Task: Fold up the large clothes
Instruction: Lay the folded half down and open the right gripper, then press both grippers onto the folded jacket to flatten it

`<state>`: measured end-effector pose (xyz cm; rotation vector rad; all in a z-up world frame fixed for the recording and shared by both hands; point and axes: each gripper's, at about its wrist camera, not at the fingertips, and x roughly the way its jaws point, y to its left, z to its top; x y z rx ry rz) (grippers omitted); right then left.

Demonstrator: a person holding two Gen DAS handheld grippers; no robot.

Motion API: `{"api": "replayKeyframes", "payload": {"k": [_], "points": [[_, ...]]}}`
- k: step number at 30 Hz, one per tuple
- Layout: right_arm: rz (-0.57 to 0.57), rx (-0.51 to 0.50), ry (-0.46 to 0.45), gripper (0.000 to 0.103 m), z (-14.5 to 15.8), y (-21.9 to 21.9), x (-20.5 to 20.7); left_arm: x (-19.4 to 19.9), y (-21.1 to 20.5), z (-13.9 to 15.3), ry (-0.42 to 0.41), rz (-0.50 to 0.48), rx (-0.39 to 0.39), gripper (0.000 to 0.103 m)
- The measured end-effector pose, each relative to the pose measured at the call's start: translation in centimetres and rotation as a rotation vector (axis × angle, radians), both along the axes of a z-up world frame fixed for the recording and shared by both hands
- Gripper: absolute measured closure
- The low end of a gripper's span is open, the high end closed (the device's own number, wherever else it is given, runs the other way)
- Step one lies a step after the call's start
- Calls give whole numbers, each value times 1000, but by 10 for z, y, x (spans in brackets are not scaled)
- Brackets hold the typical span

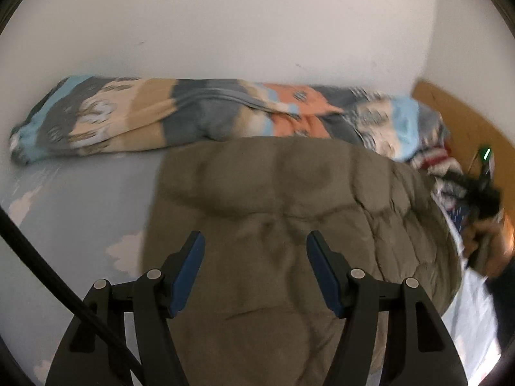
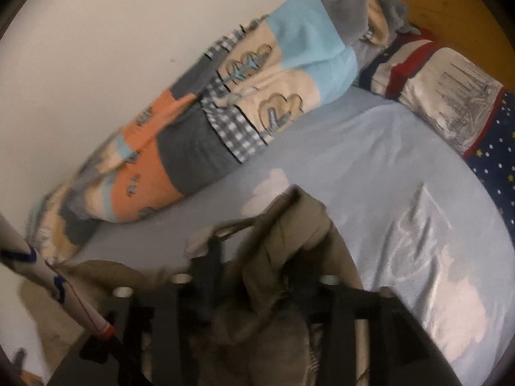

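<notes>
The olive quilted jacket (image 1: 283, 212) lies spread on the light blue cloud-print bedsheet (image 1: 80, 199), just in front of a rolled patchwork blanket (image 1: 199, 112) that runs along the white wall (image 1: 225, 25); the left gripper (image 1: 256, 270) hovers over the jacket with its blue-padded fingers spread apart, holding nothing. The right gripper (image 2: 254, 276) is pressed together on a bunched fold of the jacket (image 2: 283, 244), lifted above the sheet; a starred pillow (image 2: 495, 148) rests by the wooden headboard (image 2: 434, 3).

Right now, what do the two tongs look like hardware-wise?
Left tongs: black angular linkage arms, silver pivot pins, blue pads, a black cable alongside. Right tongs: the same black frame and silver pins, pads hidden by cloth and blur.
</notes>
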<state>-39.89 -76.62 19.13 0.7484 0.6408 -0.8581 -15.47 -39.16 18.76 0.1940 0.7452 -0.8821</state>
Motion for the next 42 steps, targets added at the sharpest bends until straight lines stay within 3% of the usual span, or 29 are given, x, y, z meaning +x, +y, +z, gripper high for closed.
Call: {"api": "replayKeyframes", "payload": {"k": [1,4,8,10,12,15,17,20,27,29,31,34,37,42], "points": [[6,-33,-18,24,10,3,-8,-6,-10,-3,-14,-17,10,38],[52,-94,-40,24,33,16,-24,-15,-35,-13,-32,-45,38,38],[200,-155,-11,24,35,52,-15,-17,-61,-28,-44,-30,69,38],[290,-173,29,24,24,76,2,-11,-72,-38,-34,0,90,38],[360,-181,85,24,9,96,22,-4,-77,-48,-27,39,113,30],[408,-191,185,24,-21,111,51,15,-88,-71,25,83,189,20],[419,-189,276,17,-45,108,66,21,-92,-81,29,87,209,18],[401,-148,279,14,-62,96,70,25,-101,-92,-5,87,230,13],[386,-60,294,9,-91,77,78,36,-112,-107,29,119,276,8],[389,-53,316,9,-90,78,79,33,-105,-99,53,136,290,8],[385,-58,320,10,-79,84,74,20,-86,-82,91,142,238,8],[371,-56,217,11,-44,106,47,-13,-50,-58,84,122,166,8],[353,-116,182,11,-13,141,18,-47,-17,-46,48,142,178,8],[314,-58,127,11,0,194,-26,-85,32,-45,99,204,194,8]]}}
